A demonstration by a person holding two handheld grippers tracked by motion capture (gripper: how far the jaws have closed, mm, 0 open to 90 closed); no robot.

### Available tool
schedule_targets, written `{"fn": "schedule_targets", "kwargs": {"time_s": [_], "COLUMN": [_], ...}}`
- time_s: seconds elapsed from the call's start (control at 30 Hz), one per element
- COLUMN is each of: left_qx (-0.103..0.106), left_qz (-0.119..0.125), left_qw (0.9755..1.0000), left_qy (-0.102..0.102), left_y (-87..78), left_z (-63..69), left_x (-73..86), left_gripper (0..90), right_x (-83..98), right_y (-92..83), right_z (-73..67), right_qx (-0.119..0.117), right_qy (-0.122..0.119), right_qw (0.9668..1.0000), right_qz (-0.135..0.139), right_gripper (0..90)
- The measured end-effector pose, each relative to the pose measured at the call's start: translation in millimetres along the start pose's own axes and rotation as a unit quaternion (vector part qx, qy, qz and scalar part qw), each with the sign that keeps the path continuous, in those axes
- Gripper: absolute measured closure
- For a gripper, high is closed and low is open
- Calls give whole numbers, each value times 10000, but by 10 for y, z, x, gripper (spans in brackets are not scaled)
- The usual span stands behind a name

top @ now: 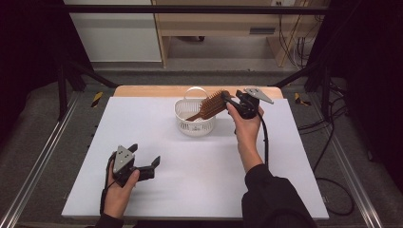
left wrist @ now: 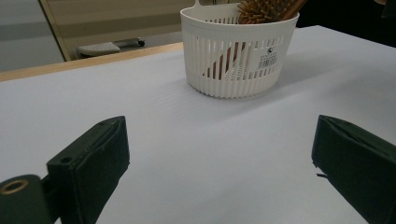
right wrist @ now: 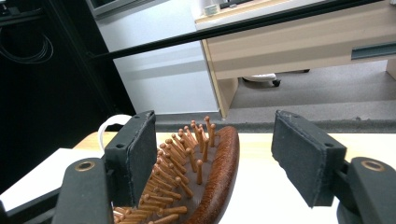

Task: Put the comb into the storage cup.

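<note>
White tabletop (top: 190, 180) is bare and roomy toward six o'clock. Wooden hairbrush (top: 212, 105) stands handle-down in the white basket (top: 195, 124), head leaning toward three o'clock. Right gripper (top: 227, 98) is released, jaws apart around the head; draw it off sideways, clear of the rim. Left gripper (top: 145, 159) rests open, well apart.

The high view looks forward and down over the whole bench (top: 142, 142) from the person's side. The left gripper view sits low and faces across the bench toward the white basket (left wrist: 238, 56). The right gripper view looks outward, close above the wooden hairbrush (right wrist: 205, 172), which shows in all three views.
</note>
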State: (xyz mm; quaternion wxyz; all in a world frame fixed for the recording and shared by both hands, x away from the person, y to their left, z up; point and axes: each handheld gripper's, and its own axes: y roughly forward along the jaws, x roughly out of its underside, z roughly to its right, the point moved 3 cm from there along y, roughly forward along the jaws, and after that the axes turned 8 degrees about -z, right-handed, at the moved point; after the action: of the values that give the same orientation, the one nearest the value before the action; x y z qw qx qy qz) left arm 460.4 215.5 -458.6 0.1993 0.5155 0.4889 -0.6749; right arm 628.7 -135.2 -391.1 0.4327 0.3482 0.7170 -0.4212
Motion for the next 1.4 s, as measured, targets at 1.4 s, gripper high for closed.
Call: {"fn": "schedule_targets", "kwargs": {"time_s": [1.4], "left_qx": [-23], "left_qz": [46], "left_qw": [10000], "left_qy": [-38], "left_y": [-15], "left_z": [-18], "left_x": [-5], "left_gripper": [30], "right_x": [-79], "right_y": [-227], "right_z": [117], "right_qx": [24], "right_qy": [159], "right_qw": [9998], "right_qz": [-138], "right_gripper": [55]}}
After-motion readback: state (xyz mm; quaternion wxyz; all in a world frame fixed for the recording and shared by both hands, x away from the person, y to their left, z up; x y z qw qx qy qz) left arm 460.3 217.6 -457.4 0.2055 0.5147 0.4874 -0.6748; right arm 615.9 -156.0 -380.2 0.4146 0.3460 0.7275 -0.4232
